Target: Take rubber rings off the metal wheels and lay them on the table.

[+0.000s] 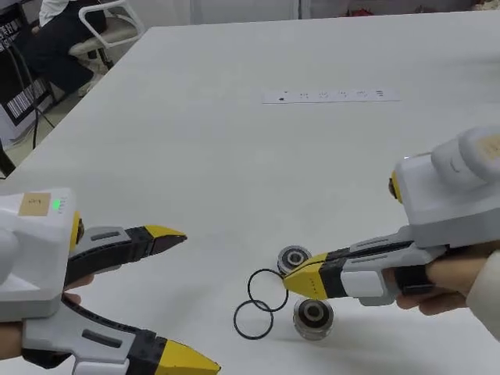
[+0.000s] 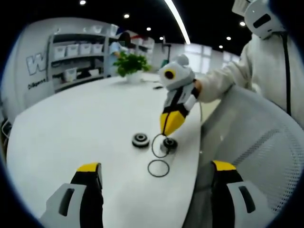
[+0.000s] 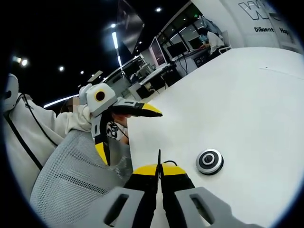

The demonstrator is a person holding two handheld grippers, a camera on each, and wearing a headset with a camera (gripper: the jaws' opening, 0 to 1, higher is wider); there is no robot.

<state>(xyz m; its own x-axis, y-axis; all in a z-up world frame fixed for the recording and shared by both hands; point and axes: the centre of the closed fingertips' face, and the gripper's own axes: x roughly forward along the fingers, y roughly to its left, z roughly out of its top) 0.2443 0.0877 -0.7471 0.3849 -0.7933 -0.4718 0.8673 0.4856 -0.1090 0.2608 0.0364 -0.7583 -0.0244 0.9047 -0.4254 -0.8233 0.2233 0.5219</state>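
My right gripper (image 1: 289, 275) is clenched on a rubber ring (image 1: 248, 290) at its tip, and my left gripper (image 1: 191, 300) is released. The thin ring could slip loose or snag the metal wheel (image 1: 313, 316) just beside that tip

2 wheels (image 1: 313, 315): shiny metal. 2 rings (image 1: 254, 319): thin matt black rubber. Table (image 1: 234, 156): smooth white, faint sheen.

White table (image 1: 234, 156), storage shelves (image 2: 71, 61), potted plant (image 2: 130, 64), ceiling strip light (image 2: 176, 21)

Two black rubber rings (image 1: 253, 338) (overlapping), off and beside two metal wheels (image 1: 313, 316).
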